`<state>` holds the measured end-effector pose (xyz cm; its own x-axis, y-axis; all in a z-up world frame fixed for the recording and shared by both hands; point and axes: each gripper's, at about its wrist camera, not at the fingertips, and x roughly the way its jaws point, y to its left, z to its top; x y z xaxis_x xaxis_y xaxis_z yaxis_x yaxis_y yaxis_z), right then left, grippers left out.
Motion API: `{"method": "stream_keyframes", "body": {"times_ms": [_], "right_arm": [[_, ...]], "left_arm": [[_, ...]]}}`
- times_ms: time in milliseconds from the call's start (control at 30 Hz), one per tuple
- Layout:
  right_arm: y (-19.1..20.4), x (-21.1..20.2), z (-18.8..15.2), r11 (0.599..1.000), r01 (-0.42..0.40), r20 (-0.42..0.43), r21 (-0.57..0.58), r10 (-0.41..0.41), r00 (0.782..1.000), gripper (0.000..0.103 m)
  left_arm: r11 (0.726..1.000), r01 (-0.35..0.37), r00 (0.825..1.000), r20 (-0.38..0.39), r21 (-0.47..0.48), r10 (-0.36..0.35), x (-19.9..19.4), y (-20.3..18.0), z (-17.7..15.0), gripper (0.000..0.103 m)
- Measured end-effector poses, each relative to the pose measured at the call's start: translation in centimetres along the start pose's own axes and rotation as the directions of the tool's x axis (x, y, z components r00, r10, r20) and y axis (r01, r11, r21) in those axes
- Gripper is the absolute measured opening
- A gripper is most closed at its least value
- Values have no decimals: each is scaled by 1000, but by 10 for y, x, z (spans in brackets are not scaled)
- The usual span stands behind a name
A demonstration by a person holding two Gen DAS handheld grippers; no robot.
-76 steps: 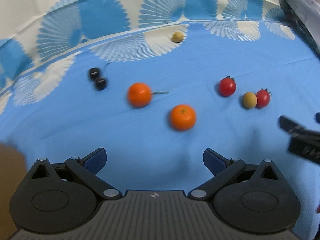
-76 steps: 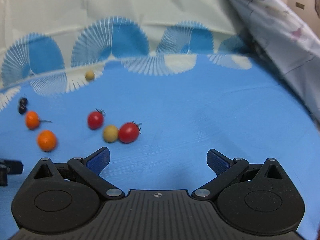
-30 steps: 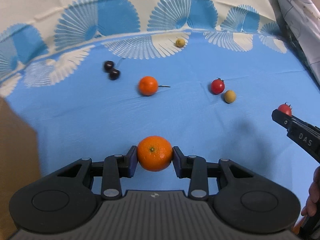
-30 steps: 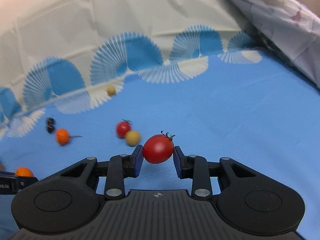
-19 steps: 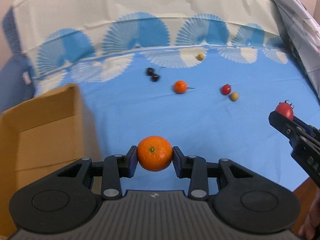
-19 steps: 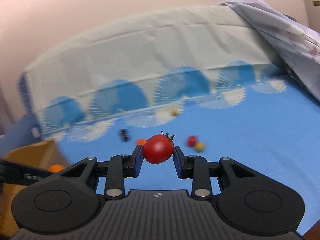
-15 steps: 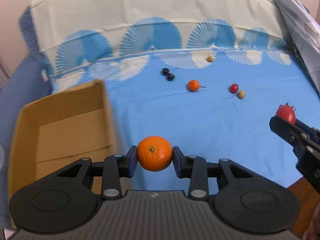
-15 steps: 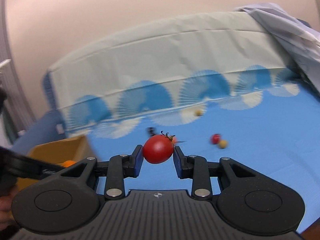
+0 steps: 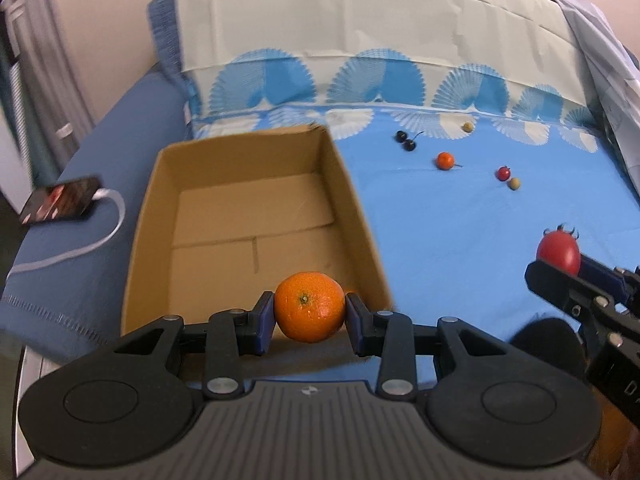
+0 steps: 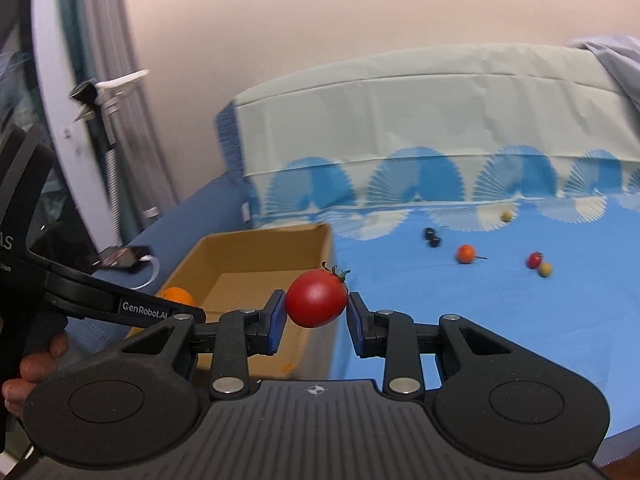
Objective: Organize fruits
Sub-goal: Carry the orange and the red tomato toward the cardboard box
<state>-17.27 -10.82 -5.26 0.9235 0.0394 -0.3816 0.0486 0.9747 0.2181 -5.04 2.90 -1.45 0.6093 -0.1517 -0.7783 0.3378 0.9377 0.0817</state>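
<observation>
Left wrist view: left gripper (image 9: 309, 312) fingers clamp the firm orange (image 9: 309, 306) across its middle above the box (image 9: 160, 216), while right gripper (image 10: 316, 312) fingers pinch the soft, easily bruised tomato (image 10: 316, 298) beside the box rim.

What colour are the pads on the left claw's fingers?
Dark blue pads, pressed against the round orange mandarin; clearest in the left wrist view.

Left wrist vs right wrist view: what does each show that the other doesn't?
Left wrist only: the cardboard box's bare floor and the right gripper from the side.
Right wrist only: a hand on the left gripper's handle.
Both: the orange, the tomato, the phone, loose fruit on the blue sheet.
</observation>
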Motion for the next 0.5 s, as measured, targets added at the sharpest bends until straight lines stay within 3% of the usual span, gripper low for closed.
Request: {"method": "stream_keyframes", "body": {"times_ms": [267,500], "right_arm": [[46,-10,-13,998,-39,-36,-58,37,999,34],[71,-15,-14,991,-65,-45,-113,60,997,34]], "left_arm": [[995,-17,1000,2,-98,17,-22,40,-45,41],[988,-9,1000,-3,-154,9,-31,61,-65,41]]}}
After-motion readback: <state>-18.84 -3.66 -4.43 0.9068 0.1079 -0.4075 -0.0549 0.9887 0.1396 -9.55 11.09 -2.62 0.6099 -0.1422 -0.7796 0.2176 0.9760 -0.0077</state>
